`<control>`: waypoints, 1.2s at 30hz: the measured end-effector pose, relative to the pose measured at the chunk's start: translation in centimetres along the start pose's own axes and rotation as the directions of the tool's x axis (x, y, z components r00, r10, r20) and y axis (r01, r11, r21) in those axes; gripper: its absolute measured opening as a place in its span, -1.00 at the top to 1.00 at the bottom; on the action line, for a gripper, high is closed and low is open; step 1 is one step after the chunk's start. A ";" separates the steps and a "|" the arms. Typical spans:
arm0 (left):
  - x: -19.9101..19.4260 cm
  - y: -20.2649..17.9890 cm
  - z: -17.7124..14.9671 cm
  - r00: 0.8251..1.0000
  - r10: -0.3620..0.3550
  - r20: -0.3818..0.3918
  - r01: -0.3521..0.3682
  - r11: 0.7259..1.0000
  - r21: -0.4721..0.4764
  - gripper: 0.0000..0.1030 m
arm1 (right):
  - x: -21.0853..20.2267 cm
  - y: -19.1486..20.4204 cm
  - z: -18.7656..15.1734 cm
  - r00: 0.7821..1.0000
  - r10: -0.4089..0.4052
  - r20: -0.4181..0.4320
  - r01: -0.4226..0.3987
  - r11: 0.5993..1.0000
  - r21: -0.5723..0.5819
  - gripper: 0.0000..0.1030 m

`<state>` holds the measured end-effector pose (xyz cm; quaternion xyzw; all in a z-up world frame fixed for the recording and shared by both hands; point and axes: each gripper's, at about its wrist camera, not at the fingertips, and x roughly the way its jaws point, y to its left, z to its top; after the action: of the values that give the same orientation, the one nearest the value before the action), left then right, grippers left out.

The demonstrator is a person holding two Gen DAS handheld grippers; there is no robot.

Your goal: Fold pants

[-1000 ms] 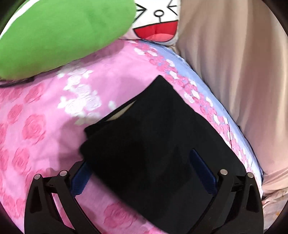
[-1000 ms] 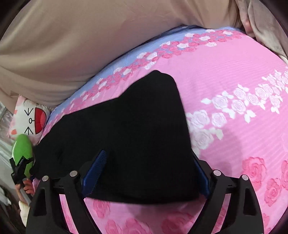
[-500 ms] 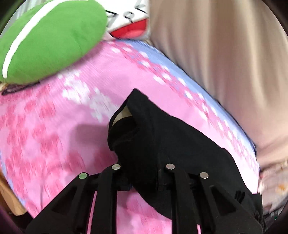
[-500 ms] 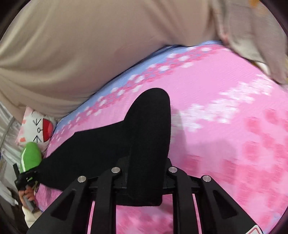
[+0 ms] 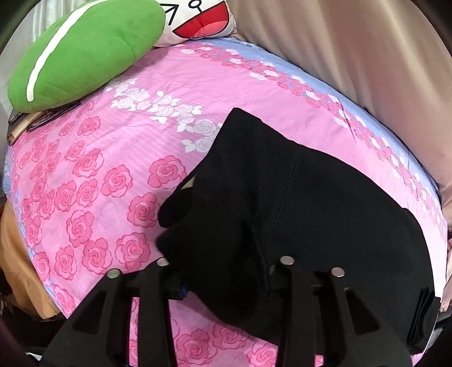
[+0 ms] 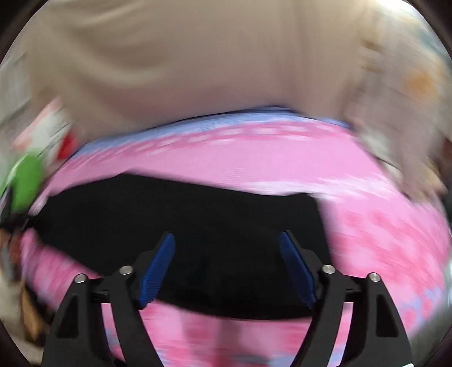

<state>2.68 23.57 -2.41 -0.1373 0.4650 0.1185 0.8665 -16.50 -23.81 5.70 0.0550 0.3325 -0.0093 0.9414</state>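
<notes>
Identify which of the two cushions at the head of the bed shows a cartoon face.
The white cushion, with black eye lines and a red open mouth. The green cushion beside it is leaf-shaped with one white stripe and no face.

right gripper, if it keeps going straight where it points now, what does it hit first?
Most likely the black pants: they fill the gap ahead of the right gripper, whose jaws are opening with nothing pinched. The frame is blurred, so depth is uncertain.

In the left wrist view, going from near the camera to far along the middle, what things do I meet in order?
left gripper → black pants → pink rose bedsheet → white cartoon-face pillow.
</notes>
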 end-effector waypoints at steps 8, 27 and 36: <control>0.1 0.3 0.0 1.000 -0.016 -0.003 0.016 1.000 0.007 0.23 | 8.6 5.3 -1.3 0.992 0.011 -0.127 -0.026 0.993 -0.115 0.68; -4.4 -2.0 1.0 0.983 -0.160 0.084 0.152 0.984 0.095 0.72 | 7.0 8.6 3.7 0.979 0.200 -0.030 -0.201 0.979 -0.028 -0.31; -12.3 -18.7 -4.9 0.854 -0.520 -0.021 0.467 0.748 0.472 -0.22 | 5.6 1.0 2.8 0.986 0.164 0.025 -0.166 0.969 0.183 -0.38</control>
<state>-1.55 3.46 7.71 -0.0390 0.3772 -0.2213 0.8985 -10.35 -23.03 4.48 0.1695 0.3201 0.0380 0.9313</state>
